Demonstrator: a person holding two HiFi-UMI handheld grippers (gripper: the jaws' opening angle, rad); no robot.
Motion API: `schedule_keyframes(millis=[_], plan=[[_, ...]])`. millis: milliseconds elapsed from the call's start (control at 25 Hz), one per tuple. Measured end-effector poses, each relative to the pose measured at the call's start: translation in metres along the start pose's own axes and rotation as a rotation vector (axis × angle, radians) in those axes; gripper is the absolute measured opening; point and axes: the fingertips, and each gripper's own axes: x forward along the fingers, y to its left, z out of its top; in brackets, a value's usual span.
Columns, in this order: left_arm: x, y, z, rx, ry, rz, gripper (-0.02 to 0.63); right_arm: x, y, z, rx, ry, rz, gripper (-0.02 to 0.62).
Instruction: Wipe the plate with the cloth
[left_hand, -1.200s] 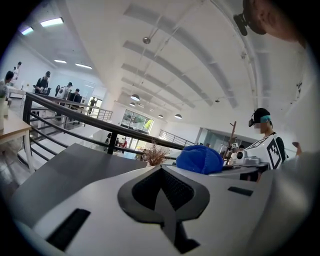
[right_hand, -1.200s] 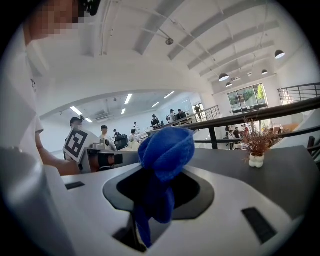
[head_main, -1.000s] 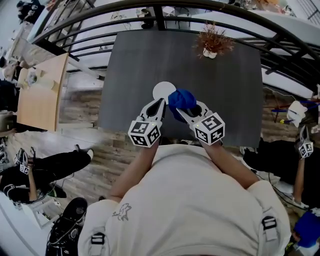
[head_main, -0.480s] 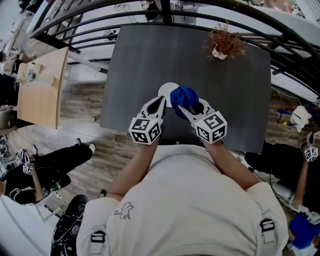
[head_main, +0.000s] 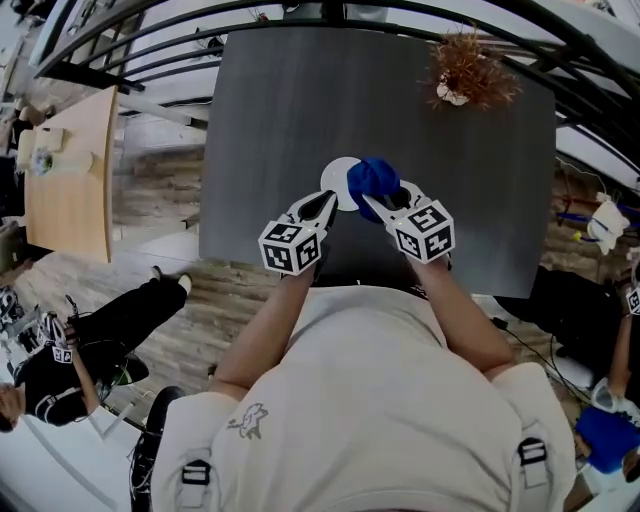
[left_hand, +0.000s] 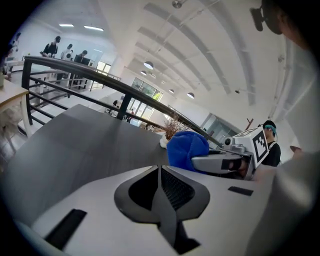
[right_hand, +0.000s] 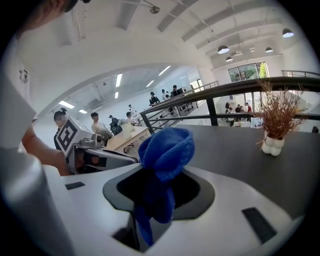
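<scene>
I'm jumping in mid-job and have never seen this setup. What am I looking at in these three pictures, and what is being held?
There is no robot here: a person holds a two-jaw gripper in each hand, and the marker cubes are part of those. The head view looks down from the person's head onto a dark table. The other two pictures come from cameras riding on each gripper, looking along its jaws. On the table are a white plate and, far right, a small dried plant. The right gripper is shut on a bunched blue cloth, which covers the plate's right edge in the head view. The left gripper is shut and empty, its tip by the plate.
</scene>
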Motion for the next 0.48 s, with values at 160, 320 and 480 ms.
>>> schedule_keyframes(millis=[160, 320, 480], plan=[[0.016, 0.023, -0.011, -0.037, 0.066, -0.001, 0.032, 0.023, -0.014, -0.011, 0.021, 0.024, -0.013, 0.129], [0.03, 0.048, -0.02, -0.061, 0.119, 0.013, 0.057, 0.045, -0.03, -0.029, 0.037, 0.068, -0.023, 0.129], [0.047, 0.076, -0.038, -0.108, 0.175, 0.042, 0.126, 0.062, -0.046, -0.049, 0.077, 0.103, -0.036, 0.129]])
